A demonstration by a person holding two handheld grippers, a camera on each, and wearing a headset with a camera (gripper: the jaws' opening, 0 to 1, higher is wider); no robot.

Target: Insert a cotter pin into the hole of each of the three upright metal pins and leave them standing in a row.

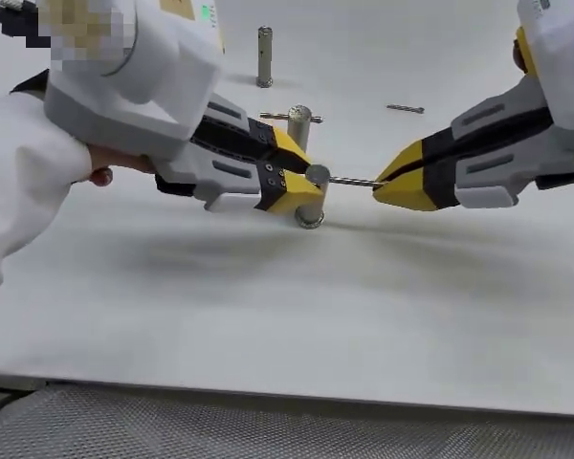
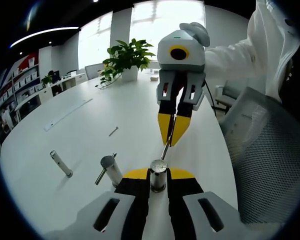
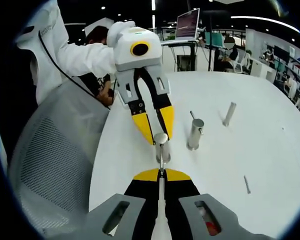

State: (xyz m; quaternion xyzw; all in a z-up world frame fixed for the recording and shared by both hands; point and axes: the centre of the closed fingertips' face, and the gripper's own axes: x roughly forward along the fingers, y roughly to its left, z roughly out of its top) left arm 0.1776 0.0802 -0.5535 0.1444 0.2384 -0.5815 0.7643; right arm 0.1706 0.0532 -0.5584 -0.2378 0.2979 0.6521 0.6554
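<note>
Step in hand: fitting the second cotter. One of three is done.

Left gripper (image 1: 308, 184): closed on the near pin (image 1: 317, 175), just below its head. The pin stands upright with its base on the surface (image 1: 268, 316).

Right gripper (image 1: 381, 182): closed on the held cotter (image 1: 354, 181) at its rear end. The cotter lies level and points at the side of the near pin's head. Its tip meets the head, but the views do not show whether it has entered the hole.

Middle pin (image 1: 299, 120): upright just behind the near pin, with the fitted cotter (image 1: 273, 117) through it and showing on both sides.

Far pin (image 1: 264, 55): upright, well behind the others, with nothing through it.

Loose cotter (image 1: 405, 109): flat on the surface, to the right of the middle pin and apart from it.

Assessment: the next move calls for a straight push along the cotter's own line while the left gripper keeps the pin from turning or tipping. Any slant would likely jam or bend the thin cotter. After that, the loose cotter and the far pin are left to do. The three pins look roughly in a row.
</note>
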